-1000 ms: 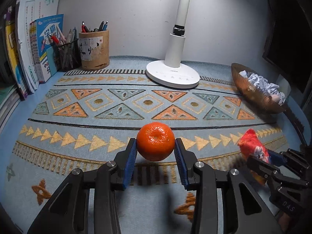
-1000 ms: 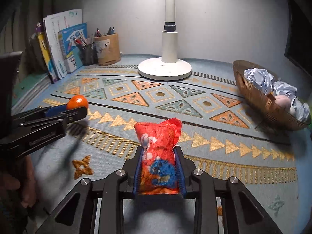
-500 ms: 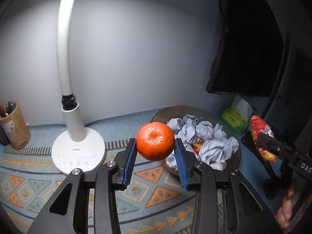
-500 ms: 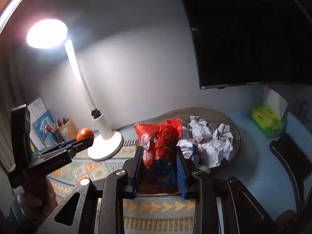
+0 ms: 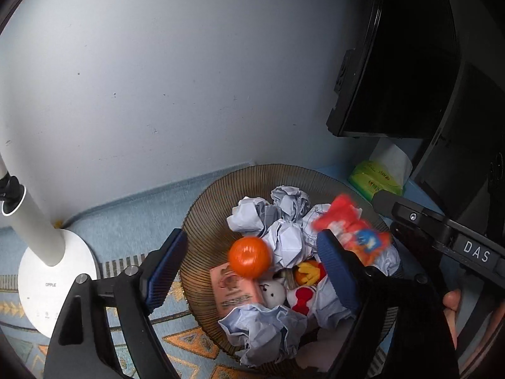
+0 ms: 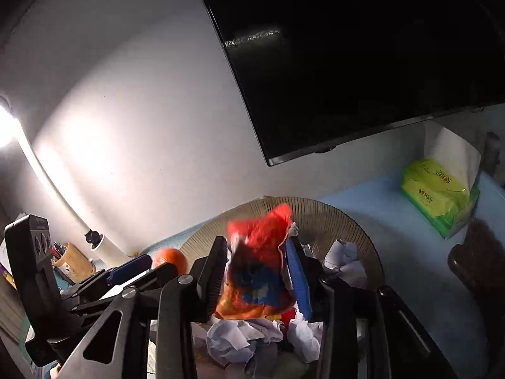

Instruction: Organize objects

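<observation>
Partly blurred snack packet [image 6: 257, 265] hides basket [image 6: 353, 221] contents behind it.

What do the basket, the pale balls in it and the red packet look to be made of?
Basket: fine ribs fanning out to the rim, brown with a slight sheen; thin wire or woven fibre, can't tell which.
Pale balls: crumpled paper, matte, with sharp creases and folds.
Red packet: soft printed plastic or foil, judging by its crimped top edge and puffy shape; it's motion-blurred, so the finish is unclear.

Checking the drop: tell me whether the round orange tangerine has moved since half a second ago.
Yes. The round orange tangerine has left the left gripper, whose fingers have just been opening, and dropped toward the brown ribbed basket.
</observation>
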The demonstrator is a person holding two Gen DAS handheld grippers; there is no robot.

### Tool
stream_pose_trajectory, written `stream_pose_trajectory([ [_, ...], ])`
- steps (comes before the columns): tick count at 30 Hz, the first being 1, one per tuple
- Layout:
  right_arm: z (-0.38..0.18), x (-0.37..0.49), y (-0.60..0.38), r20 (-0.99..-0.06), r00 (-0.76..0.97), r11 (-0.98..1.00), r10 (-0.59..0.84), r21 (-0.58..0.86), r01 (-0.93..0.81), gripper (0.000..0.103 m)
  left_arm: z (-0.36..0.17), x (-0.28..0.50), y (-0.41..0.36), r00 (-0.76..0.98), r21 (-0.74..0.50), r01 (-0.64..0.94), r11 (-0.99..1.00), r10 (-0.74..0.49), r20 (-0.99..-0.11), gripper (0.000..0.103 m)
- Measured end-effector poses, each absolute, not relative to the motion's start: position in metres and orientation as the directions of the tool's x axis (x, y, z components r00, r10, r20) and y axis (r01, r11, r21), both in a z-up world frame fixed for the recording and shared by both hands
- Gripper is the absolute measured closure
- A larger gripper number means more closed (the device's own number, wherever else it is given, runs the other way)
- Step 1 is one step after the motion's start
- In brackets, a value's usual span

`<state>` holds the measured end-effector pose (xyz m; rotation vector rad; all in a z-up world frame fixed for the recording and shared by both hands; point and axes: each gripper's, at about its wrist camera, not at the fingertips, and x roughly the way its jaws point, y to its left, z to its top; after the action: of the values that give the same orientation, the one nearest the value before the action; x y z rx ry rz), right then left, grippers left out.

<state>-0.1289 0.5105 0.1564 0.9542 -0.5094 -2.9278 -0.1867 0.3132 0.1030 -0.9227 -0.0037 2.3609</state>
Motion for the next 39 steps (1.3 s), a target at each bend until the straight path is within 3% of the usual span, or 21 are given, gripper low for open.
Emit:
stream_pose_trajectory([
  [9, 0.174, -0.079, 0.497, -0.542, -0.828, -0.949, -0.146, 0.312, -0.037, 0.065, 0.14, -0.139, 0.237, -0.63, -0.268, -0.468, -0.842, 0.531, -0.567, 0.02],
  [16, 0.208, -0.028, 0.447, -0.502, -0.837, -0.937, -0.219, 0.348, 0.036, 0.063, 0.185, -0.074, 0.153, -0.764, -0.106, -0.36, -0.927, 0.358, -0.537, 0.02],
  [18, 0.214, -0.017, 0.425, -0.489, -0.835, -0.93, -0.253, 0.36, 0.071, 0.063, 0.194, -0.055, 0.124, -0.801, -0.042, -0.31, -0.95, 0.285, -0.526, 0.012],
  [19, 0.216, -0.012, 0.413, -0.486, -0.833, -0.929, -0.264, 0.36, 0.085, 0.063, 0.195, -0.047, 0.11, -0.812, -0.023, -0.289, -0.957, 0.258, -0.523, 0.0],
  [20, 0.215, -0.008, 0.4, -0.486, -0.83, -0.93, -0.272, 0.356, 0.096, 0.06, 0.196, -0.036, 0.092, -0.821, -0.018, -0.274, -0.962, 0.244, -0.517, 0.001],
  [23, 0.199, 0.008, 0.357, -0.495, -0.82, -0.931, -0.288, 0.345, 0.119, 0.046, 0.177, -0.013, 0.05, -0.829, -0.041, -0.228, -0.973, 0.216, -0.517, 0.001],
  [28, 0.137, 0.005, 0.291, -0.606, -0.738, -0.943, -0.299, 0.305, 0.131, 0.046, 0.117, -0.002, 0.003, -0.792, -0.028, -0.122, -0.992, 0.115, -0.599, 0.001],
  [39, 0.044, -0.028, 0.261, -0.768, -0.632, -0.994, -0.106, 0.088, 0.059, 0.038, 0.023, -0.037, -0.034, -0.658, -0.101, -0.015, -0.995, 0.086, -0.748, 0.001],
])
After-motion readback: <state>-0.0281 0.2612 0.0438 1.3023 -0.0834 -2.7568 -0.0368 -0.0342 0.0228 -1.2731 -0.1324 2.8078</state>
